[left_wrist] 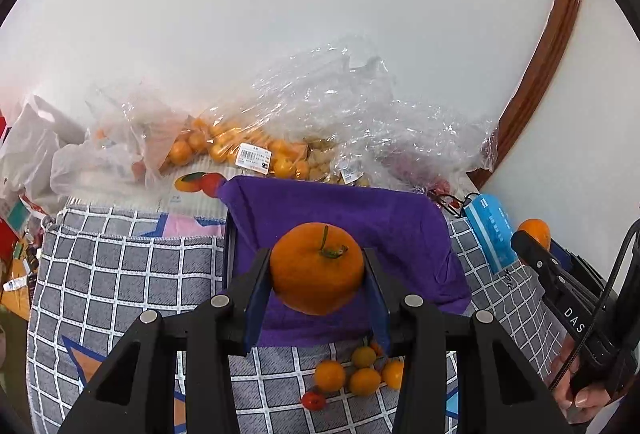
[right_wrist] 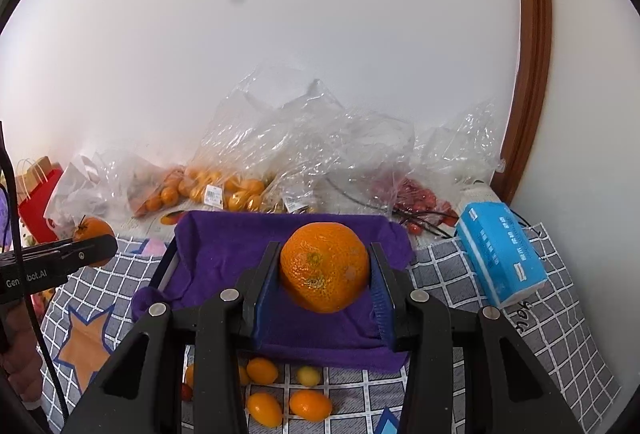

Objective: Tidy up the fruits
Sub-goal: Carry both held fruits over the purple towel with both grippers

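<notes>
My left gripper point(left_wrist: 317, 274) is shut on an orange with a green stem point(left_wrist: 316, 268), held above a tray lined with purple cloth point(left_wrist: 384, 218). My right gripper point(right_wrist: 325, 274) is shut on a second orange point(right_wrist: 325, 266), held above the same purple-lined tray point(right_wrist: 224, 246). Each gripper shows at the edge of the other's view, the right one point(left_wrist: 560, 274) and the left one point(right_wrist: 60, 258). Several kumquats point(left_wrist: 362, 374) and a small red fruit point(left_wrist: 313, 400) lie on the checked cloth in front of the tray; the kumquats also show in the right wrist view point(right_wrist: 280, 394).
Clear plastic bags of small oranges point(left_wrist: 240, 145) and red fruit point(right_wrist: 416, 193) lie against the wall behind the tray. A blue tissue pack point(right_wrist: 500, 254) lies to the right. A red paper bag point(right_wrist: 36, 201) stands at the left. A brown door frame point(right_wrist: 528, 73) rises at right.
</notes>
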